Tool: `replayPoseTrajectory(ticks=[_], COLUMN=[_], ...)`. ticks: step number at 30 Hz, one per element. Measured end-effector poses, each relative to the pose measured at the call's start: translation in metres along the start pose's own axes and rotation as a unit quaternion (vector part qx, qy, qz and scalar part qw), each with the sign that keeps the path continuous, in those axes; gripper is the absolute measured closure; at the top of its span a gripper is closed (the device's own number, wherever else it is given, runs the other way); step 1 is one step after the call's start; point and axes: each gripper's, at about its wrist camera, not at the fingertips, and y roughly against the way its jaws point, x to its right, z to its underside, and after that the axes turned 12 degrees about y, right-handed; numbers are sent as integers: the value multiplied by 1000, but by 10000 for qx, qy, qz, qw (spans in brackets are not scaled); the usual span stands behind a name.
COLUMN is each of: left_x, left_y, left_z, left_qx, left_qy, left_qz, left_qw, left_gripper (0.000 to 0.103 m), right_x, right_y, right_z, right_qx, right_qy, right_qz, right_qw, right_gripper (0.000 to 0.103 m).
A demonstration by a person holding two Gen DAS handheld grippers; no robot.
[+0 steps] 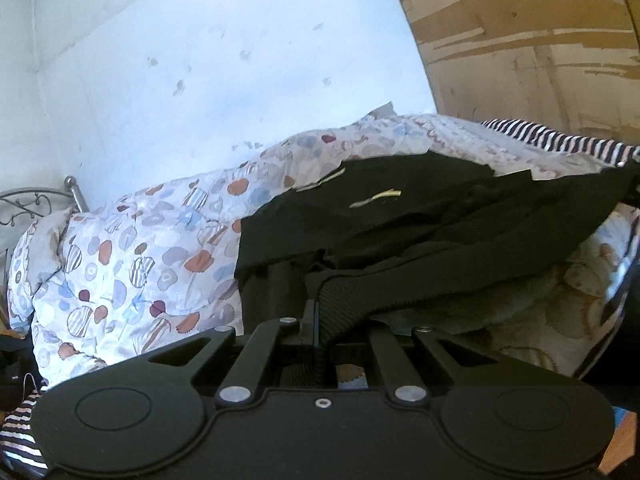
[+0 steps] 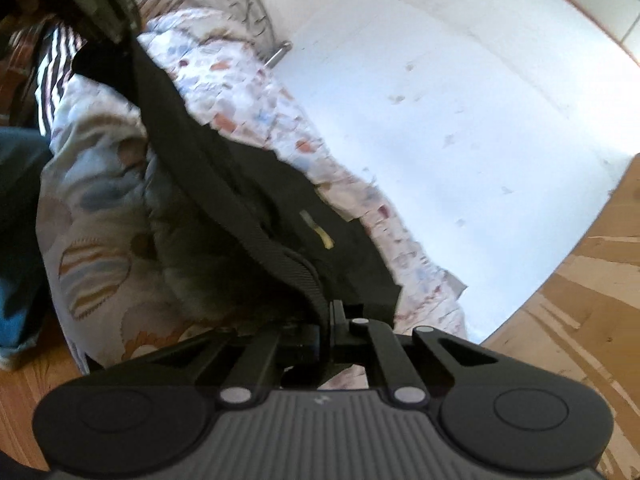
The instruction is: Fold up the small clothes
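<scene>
A small black garment (image 1: 420, 216) with a ribbed hem and a yellow mark lies partly lifted over a patterned quilt (image 1: 132, 248). My left gripper (image 1: 316, 316) is shut on the ribbed hem at one end. In the right wrist view the same black garment (image 2: 256, 200) stretches away diagonally, and my right gripper (image 2: 330, 316) is shut on its ribbed edge. At the top left of that view the left gripper (image 2: 116, 28) pinches the far end of the cloth. The hem hangs taut between the two grippers above the bed.
A striped garment (image 1: 560, 140) lies on the quilt at the far right. A metal bed frame (image 1: 40, 200) stands at the left, against a white wall (image 1: 200, 80). A wooden panel (image 1: 520, 40) rises at the right. A person's blue-clad leg (image 2: 20, 240) is beside the bed.
</scene>
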Motion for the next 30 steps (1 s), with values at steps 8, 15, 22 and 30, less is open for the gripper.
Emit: replayPoseTrajectory(ticks=[8, 15, 22, 30], left_x=[7, 5, -4, -23], left_y=[62, 92, 65, -12], left_z=[23, 49, 19, -63], left_qx=[-101, -506, -384, -141], left_qy=[-70, 19, 146, -93], left_qz=[417, 530, 259, 211], left_qw=[9991, 9973, 9988, 9996], left_gripper=[100, 100, 99, 99], right_x=[3, 0, 31, 93], right_y=[72, 111, 73, -17], right_z=[-6, -15, -28, -45], right_qx=[-300, -532, -233, 165], right_qy=[-652, -1112, -1208, -1120], right_qz=[-18, -390, -218, 25], right_qw=[9974, 9916, 9922, 9936], right_gripper=[99, 99, 99, 99])
